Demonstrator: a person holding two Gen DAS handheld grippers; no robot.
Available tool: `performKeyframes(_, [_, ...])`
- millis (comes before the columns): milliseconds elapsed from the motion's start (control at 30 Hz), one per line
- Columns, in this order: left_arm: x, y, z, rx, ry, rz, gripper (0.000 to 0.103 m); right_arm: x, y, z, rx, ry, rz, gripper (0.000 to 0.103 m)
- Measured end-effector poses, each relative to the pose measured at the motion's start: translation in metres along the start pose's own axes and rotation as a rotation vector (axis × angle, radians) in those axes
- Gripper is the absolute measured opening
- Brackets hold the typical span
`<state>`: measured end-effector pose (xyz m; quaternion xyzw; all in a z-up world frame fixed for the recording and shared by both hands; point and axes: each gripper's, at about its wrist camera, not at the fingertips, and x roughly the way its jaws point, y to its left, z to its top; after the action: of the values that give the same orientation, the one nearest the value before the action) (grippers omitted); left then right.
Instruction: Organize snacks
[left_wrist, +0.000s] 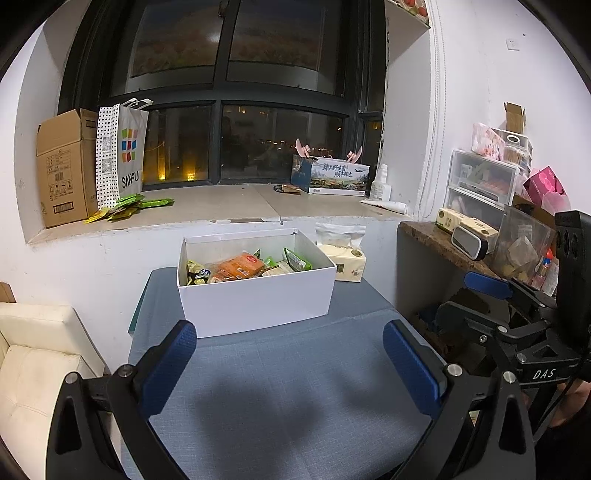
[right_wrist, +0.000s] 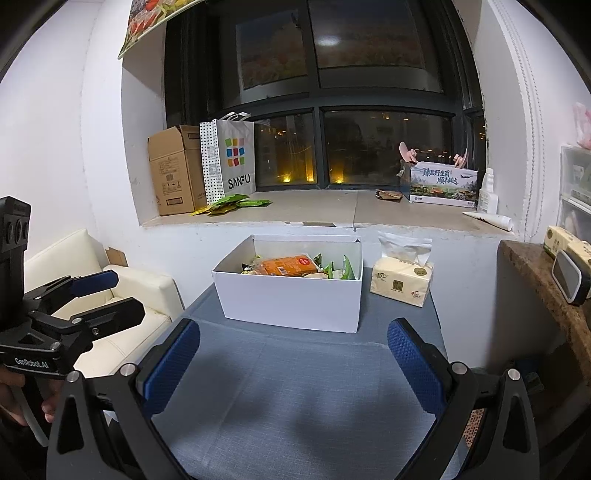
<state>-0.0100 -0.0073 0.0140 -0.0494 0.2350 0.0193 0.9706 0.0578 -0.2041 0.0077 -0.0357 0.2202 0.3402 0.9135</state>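
The left tool (left_wrist: 289, 345) sits nearest the lens in the left wrist view, its two blue-padded fingers (left_wrist: 169, 363) spread wide apart with nothing between them, hovering over the grey-blue cloth of the table (left_wrist: 280, 387). The right tool (right_wrist: 293, 345) is released in the same way in its own view, blue pads well apart and empty above the same cloth. Each tool also shows at the edge of the other's picture: the right tool at the right side of the left wrist view, the left tool at the left side of the right wrist view, beside a cream sofa (right_wrist: 122, 291).

Beyond both tools, toward the far edge of the table, stands an open white box (left_wrist: 255, 295). The snacks (left_wrist: 240, 267) lie inside it: a large orange packet on top in the middle, green packets leaning toward the right wall, darker wrappers at the left. Just to the right of the box, close to it, lies a yellow tissue pack (right_wrist: 402, 280) with white paper sticking up.

Behind the table runs a windowsill (left_wrist: 221, 203). On its left end stand a cardboard carton (left_wrist: 62, 166) and a white shopping bag (left_wrist: 123, 151) marked SANFU, with green sachets (left_wrist: 136, 205) scattered at their foot. At the right end sits a printed box (left_wrist: 338, 177) next to a white bottle (left_wrist: 380, 184).
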Motion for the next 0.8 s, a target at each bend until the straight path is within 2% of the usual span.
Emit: performKeyframes(800, [-0.0017,-0.0006,-0.0024,0.000,0.001,-0.005,0.103,-0.0001,0.0029,0.0000,-0.005,0.003,0.005,0.103])
